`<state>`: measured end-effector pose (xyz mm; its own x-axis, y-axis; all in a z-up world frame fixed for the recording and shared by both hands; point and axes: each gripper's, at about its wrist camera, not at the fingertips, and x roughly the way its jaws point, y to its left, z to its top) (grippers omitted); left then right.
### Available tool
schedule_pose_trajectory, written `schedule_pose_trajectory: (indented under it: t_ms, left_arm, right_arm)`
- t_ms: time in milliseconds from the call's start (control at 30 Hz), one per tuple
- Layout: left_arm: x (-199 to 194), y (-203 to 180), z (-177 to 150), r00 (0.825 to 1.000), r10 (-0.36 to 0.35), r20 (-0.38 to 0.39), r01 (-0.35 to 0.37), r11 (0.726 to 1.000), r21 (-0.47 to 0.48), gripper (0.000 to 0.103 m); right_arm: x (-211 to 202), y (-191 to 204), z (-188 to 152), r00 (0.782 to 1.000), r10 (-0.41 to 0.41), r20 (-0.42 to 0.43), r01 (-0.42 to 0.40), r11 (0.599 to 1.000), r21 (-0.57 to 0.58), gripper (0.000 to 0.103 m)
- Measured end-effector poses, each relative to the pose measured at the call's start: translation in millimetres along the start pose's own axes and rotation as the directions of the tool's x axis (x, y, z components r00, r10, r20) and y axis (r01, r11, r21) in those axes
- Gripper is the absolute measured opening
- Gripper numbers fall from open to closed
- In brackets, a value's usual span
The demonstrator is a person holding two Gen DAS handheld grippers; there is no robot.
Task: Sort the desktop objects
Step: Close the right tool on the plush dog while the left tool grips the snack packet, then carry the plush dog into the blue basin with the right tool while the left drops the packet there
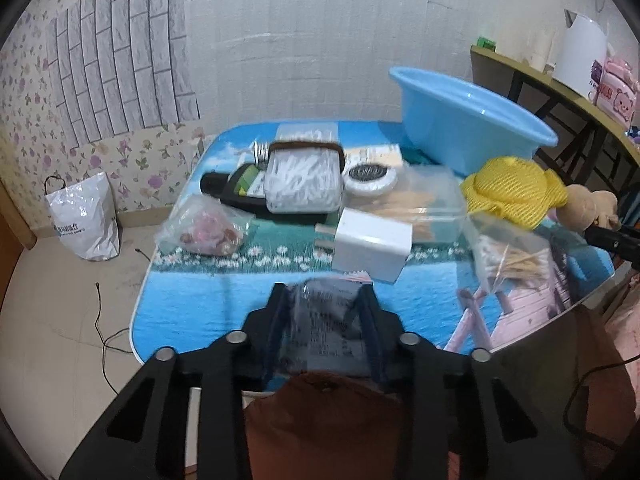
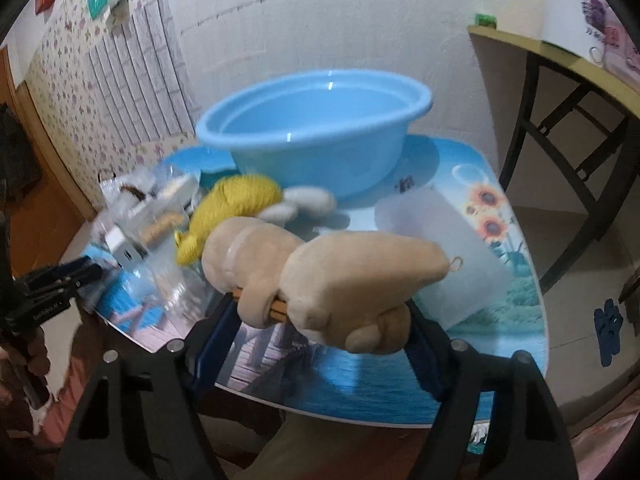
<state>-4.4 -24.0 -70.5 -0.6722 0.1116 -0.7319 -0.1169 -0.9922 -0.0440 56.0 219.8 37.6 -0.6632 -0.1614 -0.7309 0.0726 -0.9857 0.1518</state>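
**Tabletop: Crowded Surface**

The tabletop (image 1: 224,304) carries a printed scenic cover. Resting on it: a blue basin (image 2: 316,128) at the far side, a white charger (image 1: 372,244), a dark bottle (image 1: 236,192), a clear box (image 1: 432,208), several clear bags, and a translucent white lid (image 2: 440,252) near the basin.

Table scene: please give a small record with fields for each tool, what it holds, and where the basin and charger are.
left tool: shut on a clear packet with printed text
right tool: closed around a tan plush toy with a yellow hat
basin: blue, at the table's far side, seems empty
charger: white, on the table ahead of the left tool
nearby: bagged cotton swabs, dark bottle
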Motion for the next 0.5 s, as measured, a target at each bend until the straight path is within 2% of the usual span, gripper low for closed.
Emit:
schedule_pose_trajectory:
  t_ms: [100, 200, 233, 300, 333, 367, 500]
  left_arm:
    - [-3, 0, 4, 1.0, -0.005, 0.016, 0.005, 1.0, 0.01, 0.03]
    - [7, 2, 2, 1.0, 0.007, -0.014, -0.007, 1.0, 0.012, 0.031]
    - [7, 2, 1, 1.0, 0.01, -0.013, -0.009, 1.0, 0.01, 0.035]
    - [7, 3, 1, 1.0, 0.009, -0.017, -0.009, 1.0, 0.007, 0.056]
    - [7, 4, 0, 1.0, 0.006, -0.02, -0.006, 1.0, 0.006, 0.072]
    - [7, 4, -1, 1.0, -0.001, -0.021, 0.001, 1.0, 0.007, 0.076]
    - [16, 3, -6, 0.999, 0.005, -0.051, -0.004, 1.0, 0.015, 0.076]
  right_arm:
    - [-9, -3, 7, 0.999, 0.024, 0.022, -0.025, 1.0, 0.018, 0.077]
    - [-8, -3, 8, 0.999, 0.021, 0.024, -0.021, 1.0, 0.023, 0.077]
    - [-7, -4, 8, 1.0, 0.021, 0.021, -0.022, 0.999, 0.025, 0.077]
    - [-4, -5, 7, 1.0, 0.02, 0.01, -0.02, 0.999, 0.031, 0.077]
    - [-3, -5, 5, 1.0, 0.022, 0.005, -0.022, 0.999, 0.034, 0.077]
    - [-2, -5, 5, 1.0, 0.024, 0.003, -0.025, 0.999, 0.036, 0.077]
    - [-3, -2, 6, 1.0, 0.021, 0.011, -0.021, 0.999, 0.031, 0.077]
